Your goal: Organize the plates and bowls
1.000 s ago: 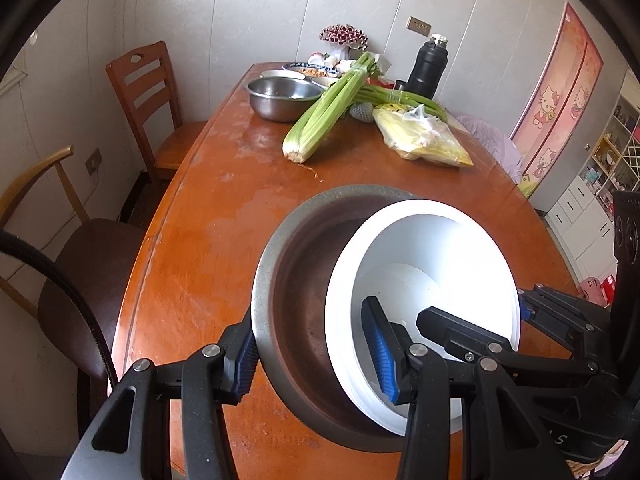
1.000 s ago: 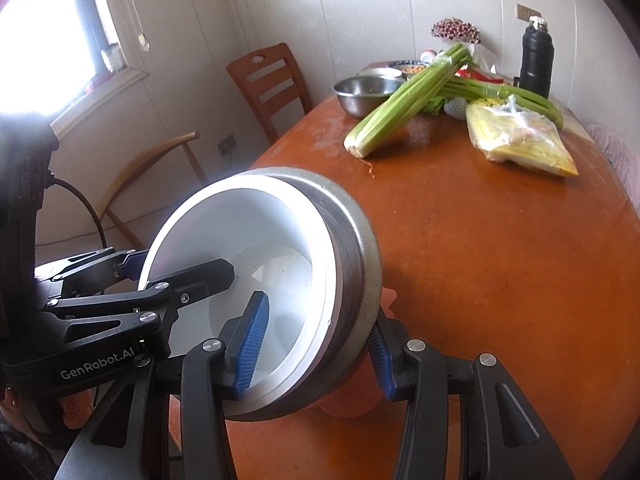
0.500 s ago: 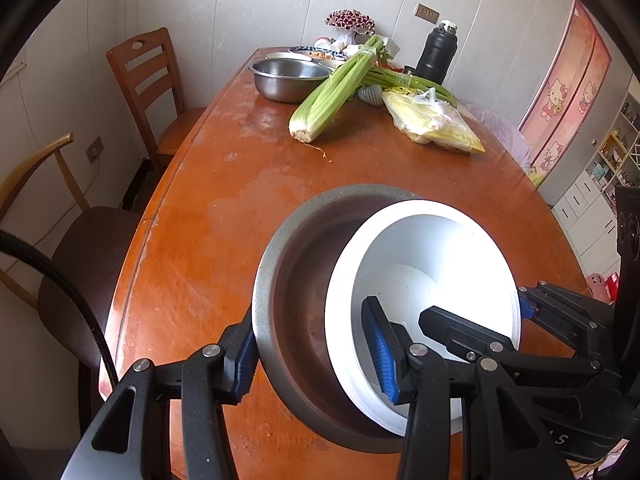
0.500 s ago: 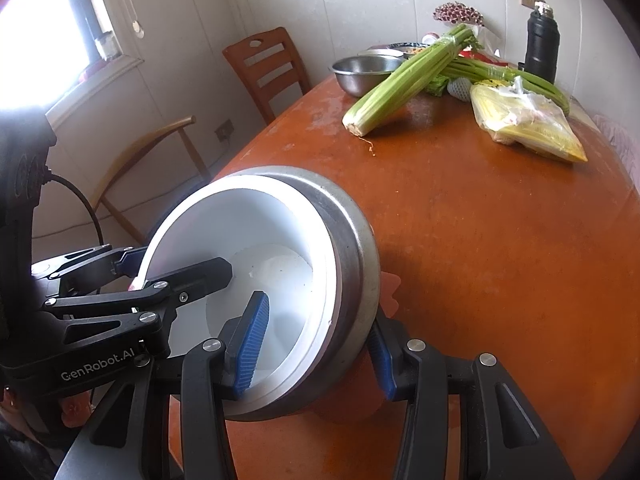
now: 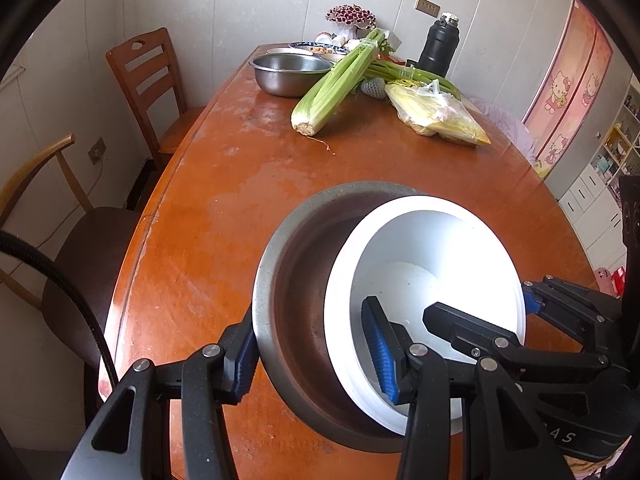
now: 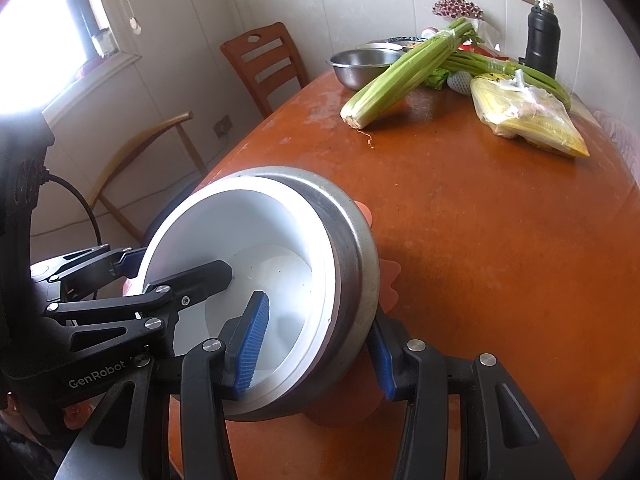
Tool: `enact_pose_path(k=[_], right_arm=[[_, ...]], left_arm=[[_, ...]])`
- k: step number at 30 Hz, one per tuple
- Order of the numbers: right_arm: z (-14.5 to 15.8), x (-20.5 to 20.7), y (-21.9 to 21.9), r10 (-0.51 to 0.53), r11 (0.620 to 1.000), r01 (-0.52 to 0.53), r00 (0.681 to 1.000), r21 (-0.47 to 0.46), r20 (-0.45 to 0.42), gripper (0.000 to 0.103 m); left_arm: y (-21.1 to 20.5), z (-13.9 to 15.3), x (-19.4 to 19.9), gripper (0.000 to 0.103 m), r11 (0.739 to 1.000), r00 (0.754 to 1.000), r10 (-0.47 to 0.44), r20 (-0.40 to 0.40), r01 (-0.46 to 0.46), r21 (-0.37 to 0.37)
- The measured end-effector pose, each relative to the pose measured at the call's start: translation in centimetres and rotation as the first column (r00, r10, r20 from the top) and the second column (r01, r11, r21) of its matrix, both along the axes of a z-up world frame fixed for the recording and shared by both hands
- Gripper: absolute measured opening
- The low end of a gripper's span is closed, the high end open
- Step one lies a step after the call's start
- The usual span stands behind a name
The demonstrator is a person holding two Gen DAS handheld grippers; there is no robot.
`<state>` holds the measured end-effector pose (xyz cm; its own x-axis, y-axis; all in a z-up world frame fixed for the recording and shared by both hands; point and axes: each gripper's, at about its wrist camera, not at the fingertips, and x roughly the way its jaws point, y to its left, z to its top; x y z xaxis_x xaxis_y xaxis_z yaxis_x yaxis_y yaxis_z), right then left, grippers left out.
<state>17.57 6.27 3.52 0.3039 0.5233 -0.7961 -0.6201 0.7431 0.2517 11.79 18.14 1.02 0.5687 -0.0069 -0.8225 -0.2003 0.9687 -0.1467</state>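
Both wrist views are showing more worktop than a second ago: the celery and far steel bowl are sitting lower and larger in frame, so the nested bowls are travelling up and toward the far end, while each grip on them looks unchanged.

Two bowls are being carried as one stack. The white bowl (image 5: 424, 280) is sitting inside the metal bowl (image 5: 296, 280), pushed toward its right wall, and both are tilted with their mouths facing the cameras. The left gripper (image 5: 312, 354) is clamping across the stack at the lower left of its frame, one blue pad outside the metal wall and the other inside the white bowl, so a single squeeze is pinning both walls together. The right gripper (image 6: 316, 350) is doing the same from the opposite side, low in its frame, one pad inside the white bowl (image 6: 240, 248) and one against the outside of the metal bowl (image 6: 352, 264). Gripping both rims likely keeps the inner bowl from sliding out.

An orange scalloped piece (image 6: 390, 280) is peeking from beneath the stack; what it is I cannot tell.

At the upper centre, a second steel bowl (image 5: 292, 74) is resting on the worktop (image 5: 192, 208) beside the celery (image 5: 336, 84), near a yellow bag (image 5: 436, 114) and black flask (image 5: 442, 50). That bowl seems a plausible gathering spot.
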Motion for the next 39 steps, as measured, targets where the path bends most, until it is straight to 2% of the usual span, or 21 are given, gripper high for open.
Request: enact_pose_path(k=[18, 29, 39], right_arm=[[-0.05, -0.56, 0.12, -0.007, 1.0, 0.008, 1.0, -0.027, 0.024, 0.05], [-0.06, -0.59, 0.09, -0.01, 0.999, 0.011, 0.999, -0.034, 0.034, 0.05], [0.23, -0.89, 0.2, -0.022, 0.997, 0.028, 0.996, -0.072, 0.083, 0.05]], left_arm=[[-0.39, -0.32, -0.27, 0.049, 0.999, 1.0, 0.0, -0.004, 0.0, 0.048], [-0.25, -0.4, -0.39, 0.049, 0.999, 1.0, -0.003, -0.001, 0.003, 0.051], [-0.34, -0.37, -0.48, 0.05, 0.999, 1.0, -0.004, -0.002, 0.004, 0.049]])
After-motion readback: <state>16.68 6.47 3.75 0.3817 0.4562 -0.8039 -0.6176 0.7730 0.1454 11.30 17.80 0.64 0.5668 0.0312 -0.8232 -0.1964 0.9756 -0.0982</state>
